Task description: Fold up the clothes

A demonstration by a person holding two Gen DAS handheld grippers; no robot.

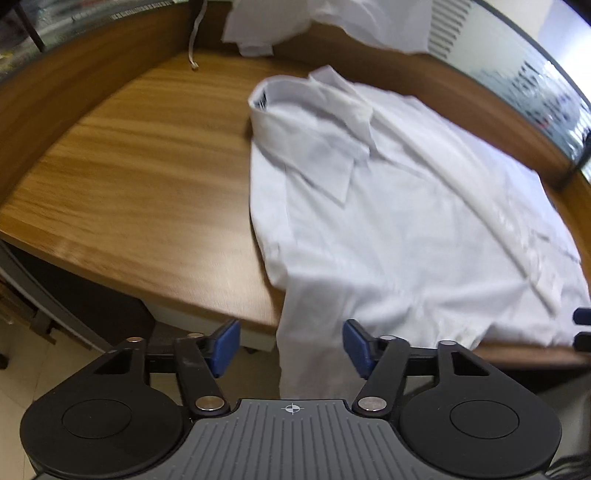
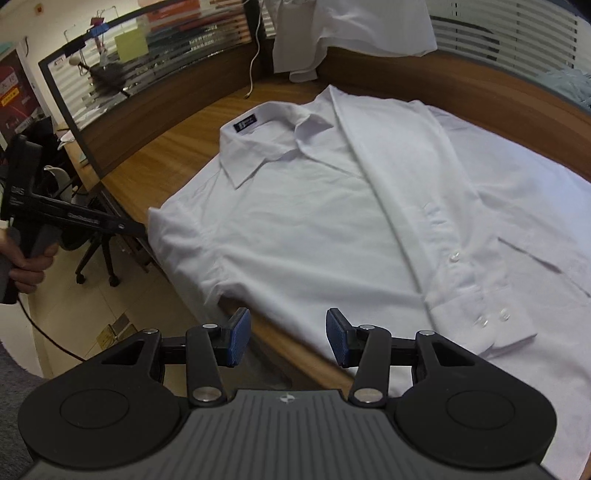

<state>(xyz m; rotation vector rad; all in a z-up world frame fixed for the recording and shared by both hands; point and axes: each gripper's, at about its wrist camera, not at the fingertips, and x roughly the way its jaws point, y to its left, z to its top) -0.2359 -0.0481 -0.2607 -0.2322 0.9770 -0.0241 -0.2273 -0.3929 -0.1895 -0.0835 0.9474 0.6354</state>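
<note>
A white collared shirt (image 1: 406,221) lies front up on the wooden table (image 1: 129,166), with a long sleeve folded diagonally across its front. One part of it droops over the table's front edge. My left gripper (image 1: 291,347) is open just below that edge. The drooping cloth hangs between its blue pads (image 1: 227,345), and they do not press on it. In the right wrist view the shirt (image 2: 314,221) shows a blue collar label (image 2: 245,123). My right gripper (image 2: 289,336) is open at the near table edge, short of the shirt, with no cloth between its pads.
Another white garment (image 2: 351,33) hangs over the wooden partition (image 1: 74,85) at the back, and a white cable (image 1: 194,37) dangles beside it. A hand (image 2: 26,266) holds the left tool near the shirt's shoulder. An office chair (image 2: 96,258) stands on the floor beyond.
</note>
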